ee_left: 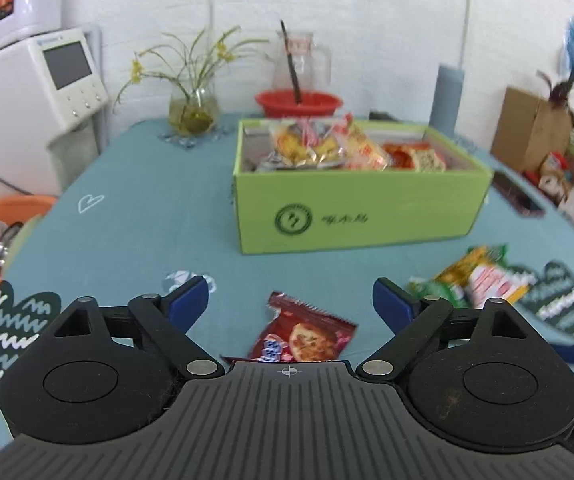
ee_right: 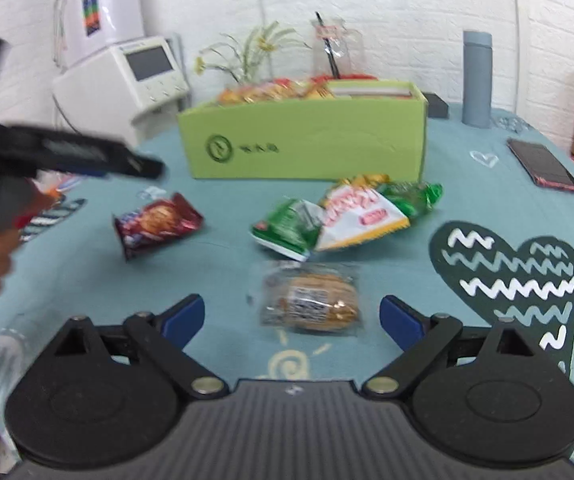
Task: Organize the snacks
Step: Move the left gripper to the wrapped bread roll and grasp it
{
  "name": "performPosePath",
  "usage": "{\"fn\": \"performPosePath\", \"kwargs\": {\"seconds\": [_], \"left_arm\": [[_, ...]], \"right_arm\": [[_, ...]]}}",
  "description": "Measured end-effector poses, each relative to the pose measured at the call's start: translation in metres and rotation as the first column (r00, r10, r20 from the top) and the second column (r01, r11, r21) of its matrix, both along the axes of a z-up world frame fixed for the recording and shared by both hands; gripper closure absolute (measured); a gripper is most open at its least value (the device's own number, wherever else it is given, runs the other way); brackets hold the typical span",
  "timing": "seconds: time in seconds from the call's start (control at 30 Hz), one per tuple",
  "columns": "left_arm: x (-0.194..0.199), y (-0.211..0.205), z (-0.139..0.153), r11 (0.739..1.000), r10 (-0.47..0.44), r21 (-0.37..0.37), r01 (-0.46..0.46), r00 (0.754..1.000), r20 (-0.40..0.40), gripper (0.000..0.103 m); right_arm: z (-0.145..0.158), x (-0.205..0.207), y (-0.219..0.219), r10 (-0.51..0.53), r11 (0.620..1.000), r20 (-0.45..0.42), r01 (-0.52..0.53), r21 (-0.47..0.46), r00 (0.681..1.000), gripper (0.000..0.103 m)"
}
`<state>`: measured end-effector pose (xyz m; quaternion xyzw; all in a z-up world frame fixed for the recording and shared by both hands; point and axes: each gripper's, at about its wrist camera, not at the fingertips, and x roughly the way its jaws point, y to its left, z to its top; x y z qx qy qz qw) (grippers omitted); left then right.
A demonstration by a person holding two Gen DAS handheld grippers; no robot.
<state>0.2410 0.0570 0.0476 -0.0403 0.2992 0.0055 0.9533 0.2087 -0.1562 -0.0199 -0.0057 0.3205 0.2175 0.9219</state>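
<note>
My fingers (ee_left: 189, 298) are blue pads on black linkage arms. Silver rivets pin the joints. Behind them sits a ribbed grey plate with a small crosshair mark.

Snacks (ee_right: 339, 216) before box (ee_right: 307, 144) (on table)

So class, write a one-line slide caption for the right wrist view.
Open right gripper hovers over a clear-wrapped pastry, green box behind.

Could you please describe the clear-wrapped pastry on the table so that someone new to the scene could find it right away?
Start at the green box on the teal tablecloth. In front of it lie loose snack packets; nearest the right claw, between its open fingers, is the pastry. Unlike the dark red packet and the green and yellow bags, its wrapper is transparent, showing a brown round cake.
</note>
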Motion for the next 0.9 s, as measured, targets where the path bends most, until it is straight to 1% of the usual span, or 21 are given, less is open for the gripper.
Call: {"fn": "performPosePath", "kwargs": {"seconds": [0.07, 0.13, 0.17, 0.27, 0.3, 0.37, 0.43, 0.5, 0.57, 0.63, 0.7, 0.77, 0.9], "left_arm": [[-0.002, -0.004, 0.005, 0.995, -0.052, -0.085, 0.051, 0.999, -0.011, 0.024], [0.002, -0.011, 0.0, 0.979, -0.126, -0.166, 0.115, 0.99, -0.058, 0.023], [0.005, -0.015, -0.005, 0.97, -0.152, -0.204, 0.132, 0.984, -0.089, 0.024], [0.011, -0.025, -0.023, 0.957, -0.173, -0.263, 0.124, 0.969, -0.175, 0.027], [0.009, -0.026, -0.029, 0.952, -0.176, -0.282, 0.119, 0.966, -0.188, 0.027], [0.006, -0.027, -0.038, 0.942, -0.18, -0.318, 0.108, 0.962, -0.207, 0.027], [0.005, -0.028, -0.043, 0.938, -0.183, -0.333, 0.102, 0.958, -0.222, 0.027], [0.005, -0.029, -0.044, 0.941, -0.177, -0.324, 0.097, 0.958, -0.227, 0.027], [0.004, -0.03, -0.042, 0.945, -0.173, -0.313, 0.096, 0.958, -0.228, 0.027], [0.005, -0.03, -0.04, 0.949, -0.161, -0.304, 0.086, 0.959, -0.233, 0.027], [0.003, -0.028, -0.039, 0.952, -0.149, -0.295, 0.076, 0.961, -0.231, 0.027], [0.001, -0.024, -0.039, 0.953, -0.142, -0.296, 0.071, 0.964, -0.226, 0.027], [0.003, -0.02, -0.04, 0.949, -0.15, -0.306, 0.075, 0.962, -0.227, 0.026]], "right_arm": [[-0.004, 0.006, -0.001, 0.02, 1.0, -0.023, -0.02, 0.022, 1.0, 0.009], [-0.003, 0.007, 0.004, 0.04, 0.999, -0.025, -0.039, 0.031, 0.999, 0.009], [-0.001, 0.006, 0.006, 0.054, 0.998, -0.024, -0.053, 0.042, 0.998, 0.009], [0.003, -0.005, 0.011, 0.134, 0.987, -0.038, -0.13, 0.096, 0.99, 0.009], [0.005, -0.013, 0.012, 0.152, 0.984, -0.037, -0.147, 0.102, 0.988, 0.009], [0.009, -0.025, 0.012, 0.175, 0.981, -0.02, -0.172, 0.085, 0.984, 0.009], [0.014, -0.028, 0.013, 0.169, 0.985, 0.03, -0.17, 0.023, 0.985, 0.009], [0.016, -0.021, 0.017, 0.171, 0.985, 0.077, -0.168, -0.044, 0.982, 0.009], [0.014, -0.01, 0.023, 0.206, 0.977, 0.086, -0.2, -0.079, 0.975, 0.009], [0.011, 0.002, 0.03, 0.244, 0.966, 0.068, -0.236, -0.102, 0.967, 0.009], [0.006, 0.01, 0.035, 0.263, 0.96, 0.029, -0.259, -0.105, 0.964, 0.009], [0.002, 0.01, 0.037, 0.259, 0.962, -0.001, -0.257, -0.095, 0.966, 0.009], [-0.002, -0.013, 0.038, 0.271, 0.961, -0.014, -0.271, -0.061, 0.962, 0.009]]}}
